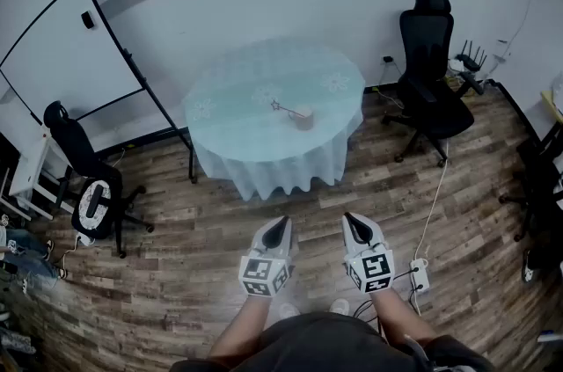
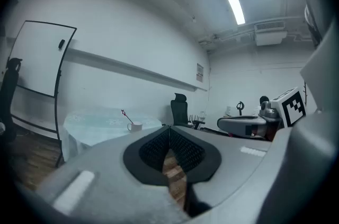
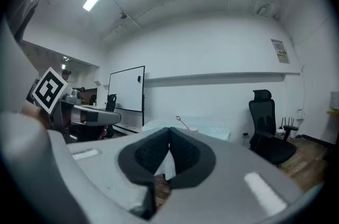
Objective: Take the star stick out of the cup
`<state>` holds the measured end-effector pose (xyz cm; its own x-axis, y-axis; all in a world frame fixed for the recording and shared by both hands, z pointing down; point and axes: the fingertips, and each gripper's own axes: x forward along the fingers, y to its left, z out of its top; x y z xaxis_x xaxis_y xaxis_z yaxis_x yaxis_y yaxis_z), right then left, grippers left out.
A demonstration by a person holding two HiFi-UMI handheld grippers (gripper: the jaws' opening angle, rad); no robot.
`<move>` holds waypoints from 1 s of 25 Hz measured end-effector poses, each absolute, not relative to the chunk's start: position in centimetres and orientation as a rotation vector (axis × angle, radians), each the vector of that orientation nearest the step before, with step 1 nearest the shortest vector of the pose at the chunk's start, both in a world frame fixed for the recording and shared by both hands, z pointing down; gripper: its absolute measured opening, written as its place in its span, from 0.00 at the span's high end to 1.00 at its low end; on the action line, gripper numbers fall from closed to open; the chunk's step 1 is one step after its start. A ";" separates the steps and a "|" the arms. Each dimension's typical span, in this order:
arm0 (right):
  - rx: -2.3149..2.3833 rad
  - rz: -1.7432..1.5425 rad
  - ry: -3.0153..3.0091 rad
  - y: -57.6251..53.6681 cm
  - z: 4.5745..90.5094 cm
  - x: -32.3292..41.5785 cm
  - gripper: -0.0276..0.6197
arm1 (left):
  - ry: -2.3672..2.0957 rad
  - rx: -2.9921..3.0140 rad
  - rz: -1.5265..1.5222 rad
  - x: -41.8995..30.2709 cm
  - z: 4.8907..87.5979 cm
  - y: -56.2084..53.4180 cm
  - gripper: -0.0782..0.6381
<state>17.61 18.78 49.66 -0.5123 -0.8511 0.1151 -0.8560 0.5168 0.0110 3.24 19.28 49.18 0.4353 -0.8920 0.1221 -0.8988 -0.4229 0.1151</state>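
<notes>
left tongs (image 1: 283, 221) — shut tight, nothing between the jaws | right tongs (image 1: 348, 218) — shut tight too, nothing held | star stick (image 1: 283, 108) leans out of the cup (image 1: 303, 118) | cup stands on the round table (image 1: 246, 80), well apart from both tongs

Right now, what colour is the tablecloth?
Pale aqua tablecloth with faint white flower motifs; it shows best in the head view.
</notes>
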 end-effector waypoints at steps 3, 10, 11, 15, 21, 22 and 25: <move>1.495 0.064 -2.649 19.2 49.4 16.9 0.95 | -1.597 2.528 0.059 2.6 49.0 19.8 0.88; 1.495 0.051 -2.634 19.8 49.4 14.4 0.95 | -1.585 2.526 0.040 0.1 49.0 20.4 0.88; 1.497 0.050 -2.630 19.9 49.4 14.0 0.95 | -1.581 2.526 0.038 -0.3 49.1 20.5 0.88; 1.529 0.044 -2.637 20.2 49.0 12.5 0.95 | -1.567 2.535 0.035 -1.8 49.6 20.7 0.88; 1.605 0.082 -2.662 20.7 48.6 10.3 0.95 | -1.526 2.566 0.014 -4.0 50.0 20.5 0.88; 1.611 0.076 -2.663 20.7 48.5 9.9 0.95 | -1.521 2.578 0.008 -4.1 49.8 20.4 0.88; 1.631 0.050 -2.663 20.8 48.0 8.8 0.95 | -1.508 2.619 -0.009 -4.6 49.1 20.0 0.88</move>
